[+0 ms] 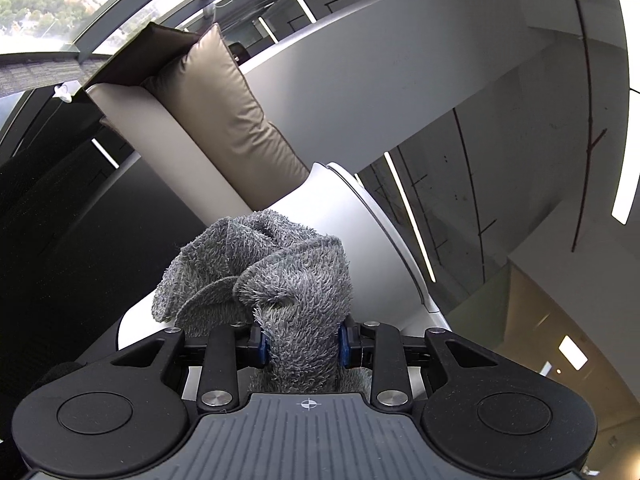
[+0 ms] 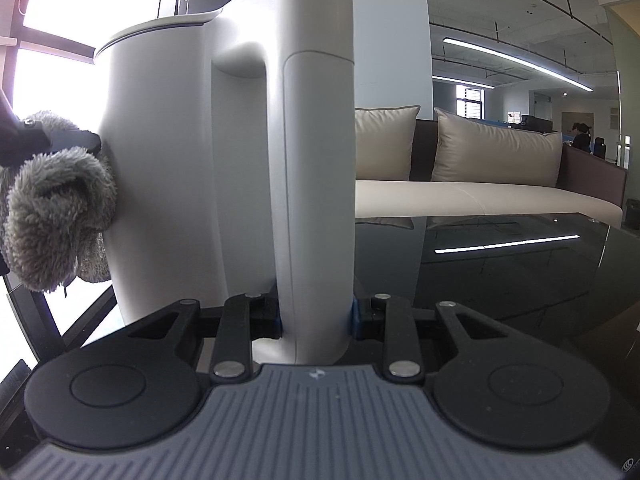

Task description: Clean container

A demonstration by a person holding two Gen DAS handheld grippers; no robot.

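Your right gripper (image 2: 316, 322) clamps the handle of the tall white plastic jug (image 2: 168, 160) on the dark glossy table (image 2: 520, 280) while your left gripper (image 1: 301, 346) presses a bunched grey fluffy cloth (image 1: 280, 272) against its left wall, so too hard a push could twist the jug in the fingers.

My right gripper (image 2: 316, 320) clamps the lower part of a white jug's handle (image 2: 316, 160). The white jug (image 2: 160, 160) stands upright on a glossy black table (image 2: 520, 280). At the left edge, a fluffy grey cloth (image 2: 56, 208) presses against the jug's side. Behind, a beige sofa (image 2: 480, 200) carries two cushions.
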